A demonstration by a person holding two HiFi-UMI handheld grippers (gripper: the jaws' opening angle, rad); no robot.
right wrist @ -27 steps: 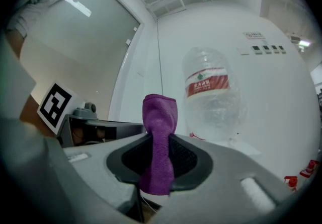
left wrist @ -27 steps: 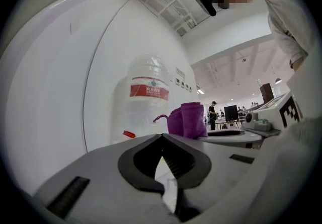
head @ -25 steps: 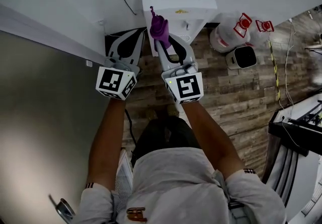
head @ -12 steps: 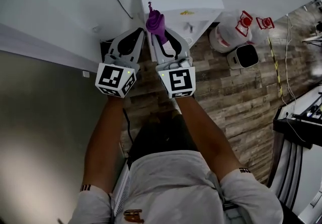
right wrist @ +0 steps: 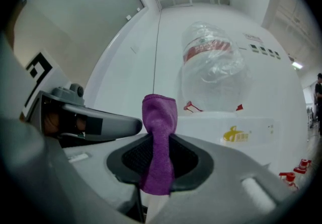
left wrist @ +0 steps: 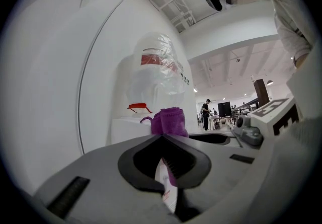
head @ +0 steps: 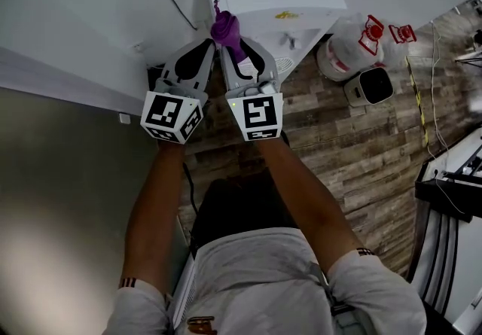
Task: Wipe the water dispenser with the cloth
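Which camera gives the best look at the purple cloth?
The right gripper view: the purple cloth sits centred, pinched in the right gripper. The head view shows a small bunch; the left gripper view shows only its top.

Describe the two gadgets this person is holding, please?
The left gripper and right gripper are pale grey plastic with black-padded curved jaws and a white cube of black square markers. The person wears a grey short-sleeved shirt with striped cuffs.

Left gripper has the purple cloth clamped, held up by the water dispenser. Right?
No. The right gripper clamps the purple cloth, not the left gripper; the right gripper view shows it pinched between those jaws. It is held up by the water dispenser.
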